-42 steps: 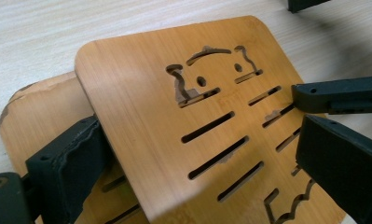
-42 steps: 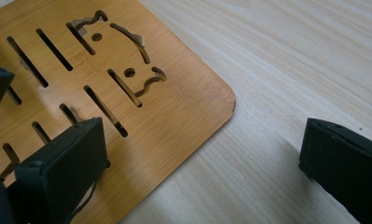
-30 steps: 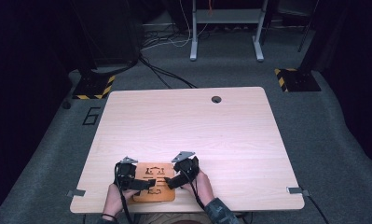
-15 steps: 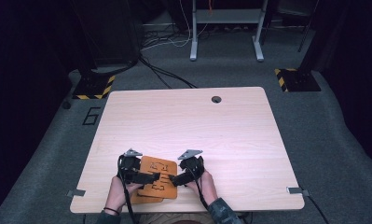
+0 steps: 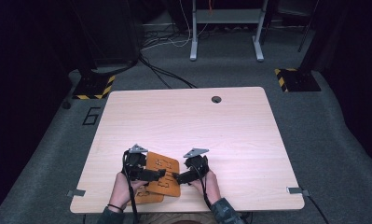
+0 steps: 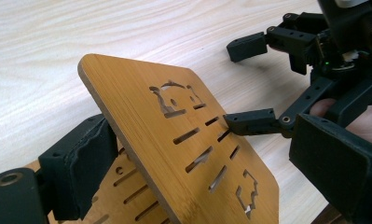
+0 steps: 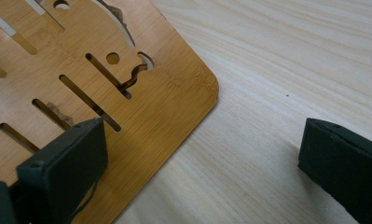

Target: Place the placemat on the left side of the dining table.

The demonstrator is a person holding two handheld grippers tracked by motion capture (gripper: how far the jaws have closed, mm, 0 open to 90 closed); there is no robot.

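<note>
Two slotted bamboo boards lie near the table's front edge. The upper board (image 5: 162, 173) (image 6: 174, 140) (image 7: 81, 70) is tilted, one edge raised, and partly covers the lower board (image 5: 148, 195) (image 6: 127, 196). My left gripper (image 5: 161, 173) (image 6: 202, 172) is open, with the tilted board slanting between its jaws and its underside against the left jaw. My right gripper (image 5: 175, 177) (image 6: 228, 84) (image 7: 197, 154) faces it, also open. One of its fingers touches the board's top face by the slots; the other is over bare table.
The pale wooden table (image 5: 197, 121) has a round cable hole (image 5: 216, 99) at the back. Metal brackets (image 5: 75, 192) (image 5: 295, 190) stick out at its front corners. Cables, a stand's legs (image 5: 225, 28) and striped bases (image 5: 93, 86) are on the floor beyond.
Both grippers have moved forward and turned inward to face each other. The upper board has slid right off the lower one and tipped up.
</note>
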